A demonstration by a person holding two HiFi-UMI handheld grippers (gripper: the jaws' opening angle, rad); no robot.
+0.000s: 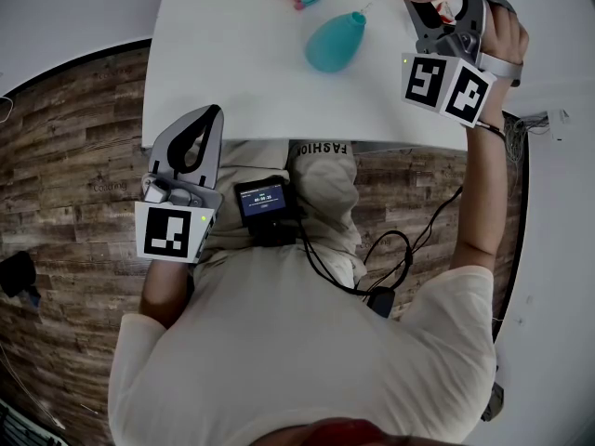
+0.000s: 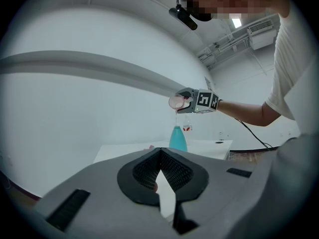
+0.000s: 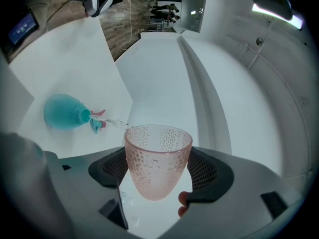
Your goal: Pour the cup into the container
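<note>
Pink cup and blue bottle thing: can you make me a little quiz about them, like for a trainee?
1. True or false: the pink cup stands on the table.
2. Which one holds the cup? A: left hand-held gripper. B: right hand-held gripper.
3. Fill in: a thin stream runs from the cup into the teal ____.
Key: 1 false, it is tilted in the air; 2 B; 3 container.

You are standing in a bare, studio-like lab: a white counter [image 1: 242,82] is stretching ahead of your left claw [image 1: 206,114], wood-plank floor [image 1: 74,156] is lying beneath it, and exposed ceiling pipes [image 2: 215,50] are running beyond it.
</note>
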